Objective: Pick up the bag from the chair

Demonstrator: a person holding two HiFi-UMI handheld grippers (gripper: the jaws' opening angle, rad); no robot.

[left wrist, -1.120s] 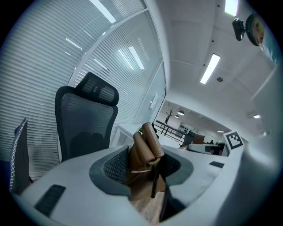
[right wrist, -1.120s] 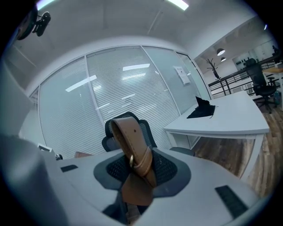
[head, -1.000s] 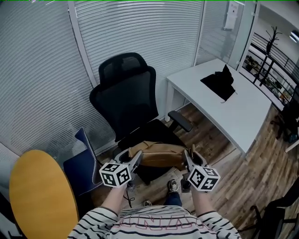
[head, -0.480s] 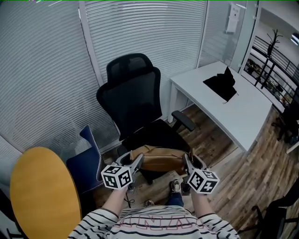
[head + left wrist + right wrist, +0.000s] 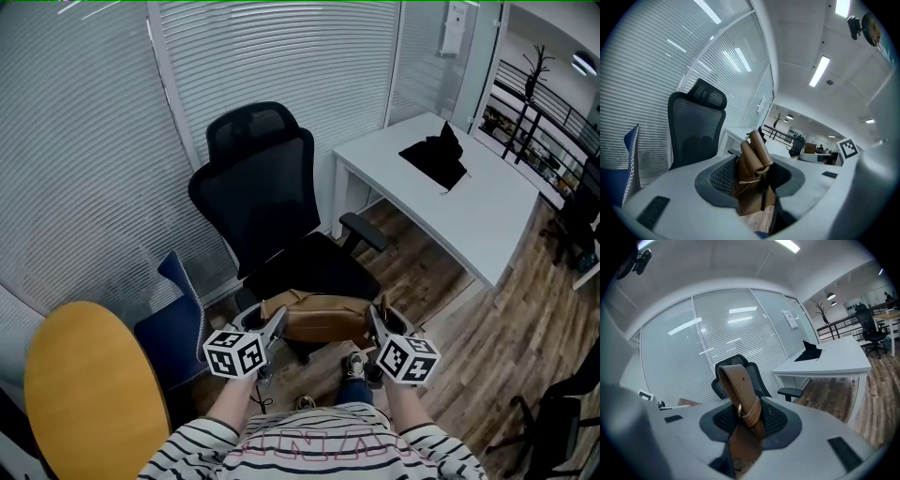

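Clamping the bag [image 5: 319, 319], left tongs [image 5: 277, 321] and right tongs [image 5: 374, 317] sit level.

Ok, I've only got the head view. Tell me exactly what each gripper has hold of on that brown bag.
Observer: In the left gripper view, the left gripper is shut on the bunched end of the bag, next to a metal ring.
Operator: Now the right one.
Observer: The right gripper is shut on the bag's strap, which loops up above the jaws.
Operator: Check underneath the bag.
Observer: In the left gripper view, wooden floor shows just below the bag's lower edge.
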